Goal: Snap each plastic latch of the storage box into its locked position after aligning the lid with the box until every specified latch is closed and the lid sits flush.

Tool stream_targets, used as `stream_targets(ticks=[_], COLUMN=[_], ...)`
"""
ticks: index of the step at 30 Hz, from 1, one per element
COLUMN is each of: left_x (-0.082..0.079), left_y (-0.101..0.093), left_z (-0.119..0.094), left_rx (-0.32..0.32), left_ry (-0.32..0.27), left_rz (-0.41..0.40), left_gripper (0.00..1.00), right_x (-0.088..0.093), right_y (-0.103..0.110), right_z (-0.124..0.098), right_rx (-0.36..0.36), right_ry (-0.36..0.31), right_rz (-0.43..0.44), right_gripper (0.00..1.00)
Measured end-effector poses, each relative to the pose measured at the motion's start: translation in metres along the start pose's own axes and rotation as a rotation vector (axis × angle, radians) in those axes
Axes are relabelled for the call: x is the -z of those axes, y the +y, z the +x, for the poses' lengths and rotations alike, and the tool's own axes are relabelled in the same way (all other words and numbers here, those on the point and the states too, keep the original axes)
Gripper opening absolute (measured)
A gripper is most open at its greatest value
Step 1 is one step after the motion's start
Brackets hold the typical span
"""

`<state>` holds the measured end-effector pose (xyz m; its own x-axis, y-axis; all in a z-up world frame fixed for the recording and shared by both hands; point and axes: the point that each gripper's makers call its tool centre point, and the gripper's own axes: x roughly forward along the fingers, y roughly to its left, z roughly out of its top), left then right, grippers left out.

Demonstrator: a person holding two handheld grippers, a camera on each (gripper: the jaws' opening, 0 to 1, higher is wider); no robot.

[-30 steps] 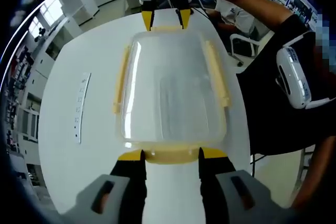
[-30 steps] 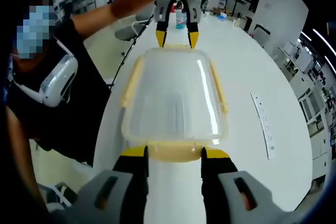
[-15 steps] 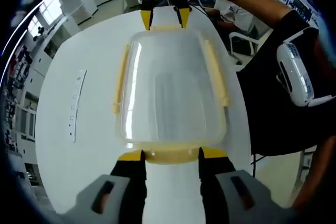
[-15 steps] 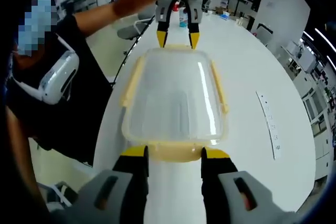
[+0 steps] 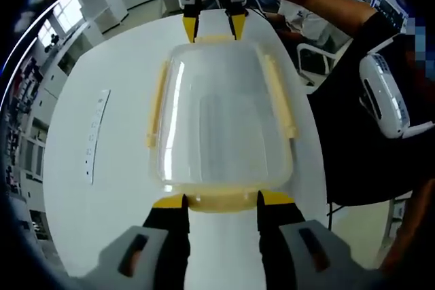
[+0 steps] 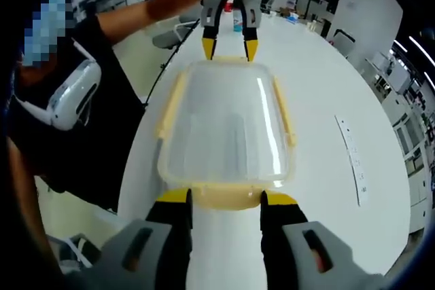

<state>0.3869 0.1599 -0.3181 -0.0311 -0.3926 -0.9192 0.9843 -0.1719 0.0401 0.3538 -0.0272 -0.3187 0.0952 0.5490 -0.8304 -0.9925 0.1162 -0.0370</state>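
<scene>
Both tongs (image 5: pixel 221 199) (image 6: pixel 224 197) spread wide at box (image 5: pixel 221 123) end latches.

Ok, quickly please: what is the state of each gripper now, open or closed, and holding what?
Left gripper: open, fingers either side of the near yellow end latch, holding nothing.
Right gripper: open, fingers beside the opposite end latch, holding nothing.

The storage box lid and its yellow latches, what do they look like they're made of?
The lid looks like clear, glossy plastic: the white table shows through it and long light streaks run along it. The latches look like opaque pale yellow plastic with a duller, satin surface, probably moulded.
</scene>
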Motion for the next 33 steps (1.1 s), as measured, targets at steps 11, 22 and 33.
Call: stream_targets(ticks=[11, 22, 33], left_x=[0.006, 0.012, 0.018], left_y=[-0.006, -0.008, -0.009], left_z=[0.007, 0.019, 0.026], left_rx=[0.017, 0.001, 0.027], left_ry=[-0.014, -0.015, -0.021], left_rz=[-0.011, -0.002, -0.013], left_gripper=[0.36, 0.36, 0.36], right_x=[0.001, 0.009, 0.014], right_y=[0.005, 0.005, 0.01], right_z=[0.009, 0.021, 0.03], right_rx=[-0.008, -0.005, -0.011], right_ry=[0.012, 0.024, 0.032], right_rz=[-0.001, -0.001, 0.002], right_gripper=[0.35, 0.35, 0.35])
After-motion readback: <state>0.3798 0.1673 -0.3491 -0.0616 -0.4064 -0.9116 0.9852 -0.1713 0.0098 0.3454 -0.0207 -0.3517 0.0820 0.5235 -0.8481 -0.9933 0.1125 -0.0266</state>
